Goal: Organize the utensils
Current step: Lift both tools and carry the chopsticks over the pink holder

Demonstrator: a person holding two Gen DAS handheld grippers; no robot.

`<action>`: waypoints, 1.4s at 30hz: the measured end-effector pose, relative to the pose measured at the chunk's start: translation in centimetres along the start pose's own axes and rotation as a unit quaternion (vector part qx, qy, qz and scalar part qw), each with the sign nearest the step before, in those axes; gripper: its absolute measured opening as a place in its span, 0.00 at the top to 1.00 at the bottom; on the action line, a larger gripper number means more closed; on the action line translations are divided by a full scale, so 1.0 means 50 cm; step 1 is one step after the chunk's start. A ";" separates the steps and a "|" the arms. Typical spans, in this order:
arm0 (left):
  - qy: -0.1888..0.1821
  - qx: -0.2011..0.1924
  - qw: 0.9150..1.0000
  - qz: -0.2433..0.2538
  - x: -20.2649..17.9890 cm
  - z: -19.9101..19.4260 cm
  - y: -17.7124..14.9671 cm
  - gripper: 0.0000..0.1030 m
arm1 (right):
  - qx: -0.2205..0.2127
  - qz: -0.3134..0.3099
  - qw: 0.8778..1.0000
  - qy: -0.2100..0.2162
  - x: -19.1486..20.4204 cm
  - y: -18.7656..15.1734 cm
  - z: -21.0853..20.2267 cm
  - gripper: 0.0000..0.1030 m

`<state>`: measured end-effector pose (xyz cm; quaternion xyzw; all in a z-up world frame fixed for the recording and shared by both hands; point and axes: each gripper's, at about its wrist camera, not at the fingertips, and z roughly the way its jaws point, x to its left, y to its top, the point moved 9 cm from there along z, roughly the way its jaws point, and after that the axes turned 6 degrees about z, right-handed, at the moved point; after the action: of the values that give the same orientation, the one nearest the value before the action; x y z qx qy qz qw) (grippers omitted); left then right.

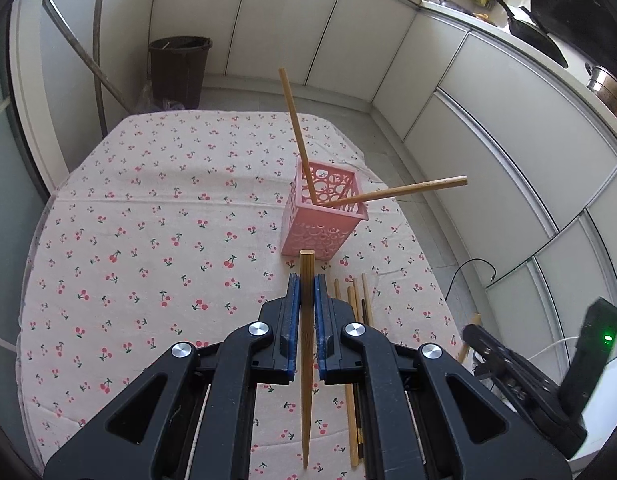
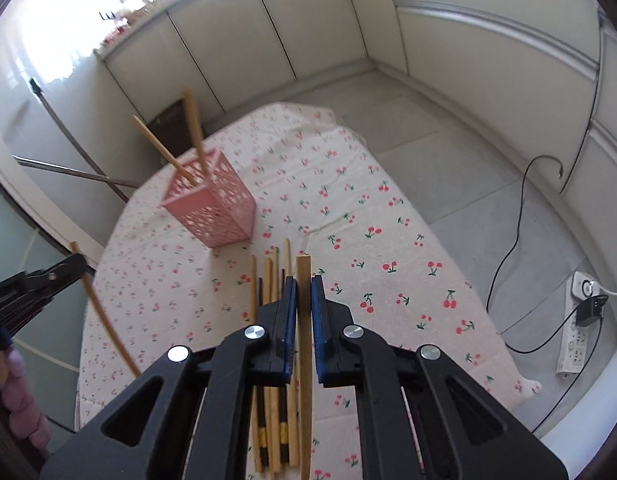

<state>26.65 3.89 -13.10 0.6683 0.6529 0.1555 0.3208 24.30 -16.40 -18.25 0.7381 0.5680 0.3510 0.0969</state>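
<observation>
A pink perforated holder (image 1: 322,216) (image 2: 212,204) stands on the cherry-print tablecloth (image 1: 148,216) with two wooden chopsticks (image 1: 294,128) leaning out of it. My left gripper (image 1: 307,284) is shut on a brown wooden chopstick (image 1: 307,360), held above the cloth just short of the holder. My right gripper (image 2: 304,286) is shut on another light wooden chopstick (image 2: 305,360), lifted over a pile of several chopsticks (image 2: 274,420) lying on the cloth. The left gripper (image 2: 74,260) with its chopstick also shows at the left edge of the right wrist view.
The loose chopsticks (image 1: 356,312) lie right of my left gripper. A dark bin (image 1: 179,72) stands beyond the table's far edge. White cabinets (image 1: 488,120) ring the room. A power strip (image 2: 578,332) and cables (image 2: 512,240) lie on the floor at right.
</observation>
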 end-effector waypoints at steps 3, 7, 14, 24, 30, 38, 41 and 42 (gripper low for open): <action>-0.001 -0.011 1.000 0.008 -0.008 -0.026 -0.003 0.93 | -0.023 -0.005 1.000 0.016 0.013 -0.002 -0.062 0.93; 0.007 -0.036 0.999 0.015 -0.010 -0.064 0.006 0.93 | -0.037 -0.002 0.999 0.037 0.020 -0.008 -0.120 0.93; 0.013 -0.085 0.996 0.002 -0.014 -0.139 0.061 0.93 | -0.052 -0.002 0.997 0.054 0.013 0.017 -0.191 0.93; 0.018 -0.134 0.991 0.008 -0.048 -0.206 0.230 0.94 | -0.092 0.003 0.992 0.083 0.059 0.163 -0.250 0.93; 0.028 -0.168 0.985 -0.001 -0.056 -0.220 0.333 0.94 | -0.121 -0.001 0.988 0.099 0.094 0.244 -0.287 0.93; 0.060 -0.169 0.984 -0.018 -0.034 -0.130 0.373 0.93 | -0.137 -0.009 0.985 0.105 0.130 0.297 -0.299 0.93; 0.068 -0.154 0.985 -0.022 -0.018 -0.082 0.359 0.92 | -0.136 -0.008 0.985 0.105 0.144 0.307 -0.289 0.93; 0.067 -0.149 0.986 -0.029 -0.012 -0.077 0.351 0.91 | -0.135 -0.007 0.985 0.107 0.148 0.311 -0.286 0.93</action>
<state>37.75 5.20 0.97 0.5819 0.6615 0.2859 0.3769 28.07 -18.58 3.70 0.6727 0.5277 0.5004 0.1366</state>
